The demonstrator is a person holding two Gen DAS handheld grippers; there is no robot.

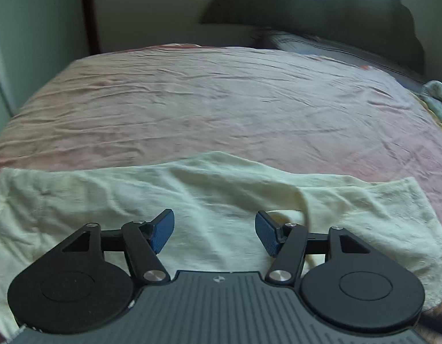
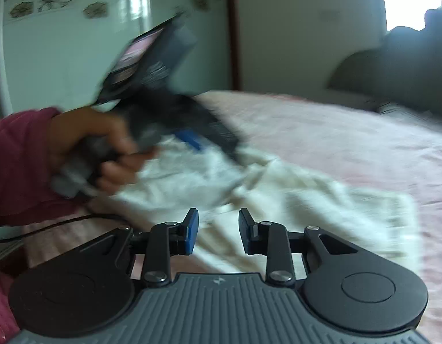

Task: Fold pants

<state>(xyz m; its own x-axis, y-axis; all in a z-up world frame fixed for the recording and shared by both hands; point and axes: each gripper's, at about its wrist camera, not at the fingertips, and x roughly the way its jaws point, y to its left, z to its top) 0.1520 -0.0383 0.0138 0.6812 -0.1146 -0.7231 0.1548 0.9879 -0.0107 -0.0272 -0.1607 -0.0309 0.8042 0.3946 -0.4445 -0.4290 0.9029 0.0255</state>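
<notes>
Cream pants point(image 1: 221, 189) lie flat across the near part of a pink bedsheet point(image 1: 221, 100), folded into a long band with a flap lapping over at the right. My left gripper point(image 1: 214, 230) hangs over the middle of that band, open, with nothing between its blue pads. In the right wrist view the pants point(image 2: 321, 200) look rumpled and blurred. My right gripper point(image 2: 218, 229) stands over their near edge with a narrower gap, and no cloth is pinched in it. A hand point(image 2: 106, 143) in a maroon sleeve holds the left gripper, blurred, over the pants' left end.
A dark headboard and pillow point(image 1: 321, 43) close off the bed's far side. A patterned cloth point(image 1: 436, 100) lies at the right edge. A brown door frame point(image 1: 90, 11) and a flower-printed wardrobe point(image 2: 63, 28) stand to the left. A black cable point(image 2: 48, 223) trails near the bed's edge.
</notes>
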